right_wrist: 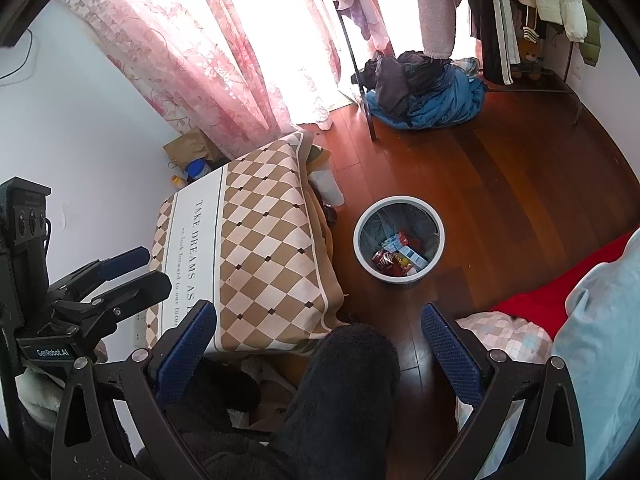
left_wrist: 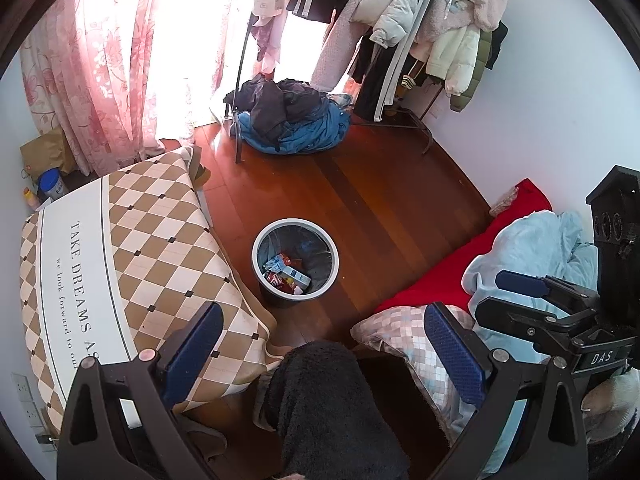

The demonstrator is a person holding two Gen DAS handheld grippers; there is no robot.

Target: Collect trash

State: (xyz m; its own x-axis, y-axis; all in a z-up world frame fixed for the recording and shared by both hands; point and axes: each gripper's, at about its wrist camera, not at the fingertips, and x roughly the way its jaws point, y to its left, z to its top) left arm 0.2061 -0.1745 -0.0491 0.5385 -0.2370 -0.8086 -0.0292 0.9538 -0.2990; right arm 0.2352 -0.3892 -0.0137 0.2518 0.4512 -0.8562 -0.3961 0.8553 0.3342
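Note:
A round grey trash bin (left_wrist: 295,266) (right_wrist: 399,238) with a dark liner stands on the wooden floor. Red snack wrappers and a small blue-and-white carton (left_wrist: 294,276) (right_wrist: 402,250) lie in its bottom. My left gripper (left_wrist: 322,346) is held high, well back from the bin, open and empty. My right gripper (right_wrist: 318,338) is also open with nothing between its blue pads (right_wrist: 450,350). Each gripper shows in the other's view: the right one (left_wrist: 516,294) at the right edge, the left one (right_wrist: 132,272) at the left edge. A dark fuzzy trouser leg (left_wrist: 332,408) (right_wrist: 344,392) fills the bottom centre.
A table under a brown checked cloth (left_wrist: 132,264) (right_wrist: 256,256) stands left of the bin. A bed with red sheet (left_wrist: 480,248), pale blue blanket and checked pillow (left_wrist: 404,328) lies right. A pile of clothes (left_wrist: 296,120) and a clothes rack stand by the pink curtains (left_wrist: 100,60).

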